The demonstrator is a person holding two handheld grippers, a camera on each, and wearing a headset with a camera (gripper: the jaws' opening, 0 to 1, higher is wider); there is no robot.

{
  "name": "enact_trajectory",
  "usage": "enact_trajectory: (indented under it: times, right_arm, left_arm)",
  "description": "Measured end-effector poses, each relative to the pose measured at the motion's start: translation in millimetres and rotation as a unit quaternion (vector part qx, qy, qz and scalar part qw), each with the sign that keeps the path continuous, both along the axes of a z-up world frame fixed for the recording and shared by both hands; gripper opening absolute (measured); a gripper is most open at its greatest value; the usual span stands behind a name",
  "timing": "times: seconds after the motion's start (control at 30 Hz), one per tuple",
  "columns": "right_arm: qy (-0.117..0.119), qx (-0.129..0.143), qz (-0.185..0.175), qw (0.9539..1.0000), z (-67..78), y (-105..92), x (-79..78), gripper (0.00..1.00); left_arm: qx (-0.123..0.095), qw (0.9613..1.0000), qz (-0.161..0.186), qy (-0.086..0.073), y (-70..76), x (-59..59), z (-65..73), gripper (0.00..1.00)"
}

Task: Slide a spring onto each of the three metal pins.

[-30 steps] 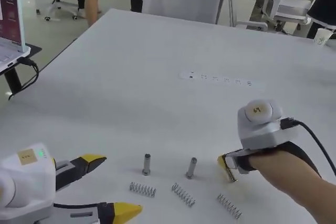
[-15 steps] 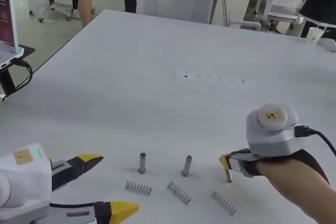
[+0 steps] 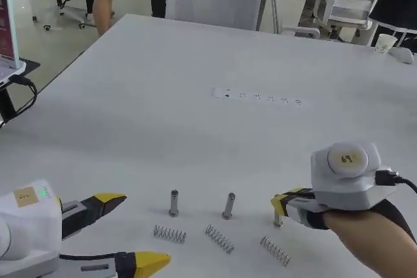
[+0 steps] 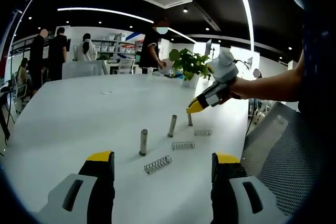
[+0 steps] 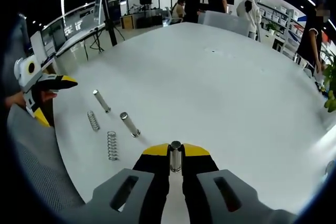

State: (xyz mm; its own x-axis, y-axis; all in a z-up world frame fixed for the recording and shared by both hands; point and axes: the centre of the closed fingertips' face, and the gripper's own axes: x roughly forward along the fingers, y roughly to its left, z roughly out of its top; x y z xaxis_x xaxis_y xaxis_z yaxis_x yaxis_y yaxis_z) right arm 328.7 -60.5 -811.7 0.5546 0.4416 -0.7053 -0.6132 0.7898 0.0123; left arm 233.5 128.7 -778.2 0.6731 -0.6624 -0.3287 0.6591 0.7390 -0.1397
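Pinching the end pin (image 5: 175, 158) upright with the right gripper (image 5: 175, 150), near one spring (image 3: 275, 250); holding the left gripper (image 4: 157, 157) spread, short of the other pins (image 4: 143, 142) and springs (image 4: 157, 164). Could tip the pin by twisting the grip, or send a spring rolling by brushing it

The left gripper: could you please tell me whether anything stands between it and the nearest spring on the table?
Nothing visible does. The left gripper is open, and the nearest spring lies on the table just ahead of its jaws. The nearest pin stands beyond that spring, not in front of it.
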Motion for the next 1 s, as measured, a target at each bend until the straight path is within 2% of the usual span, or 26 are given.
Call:
enact_trajectory:
  times: [0.57,0.73,1.0]
  right_arm:
    - [-0.002,-0.007,0.004,1.0,-0.2,-4.5,-8.4,0.05]
    - [-0.011,-0.03,0.016,0.9994,-0.8,-5.5,-11.3,0.06]
    - [-0.013,-0.041,0.016,0.9989,-2.5,-10.0,-11.9,0.06]
  left_arm:
    - [-0.001,1.0,-0.005,0.0,-2.6,-1.7,1.3,0.72]
    - [-0.001,1.0,-0.006,0.001,-3.1,-2.6,-1.5,0.72]
    - [-0.002,1.0,-0.004,-0.001,-3.1,-1.9,-0.8,0.72]
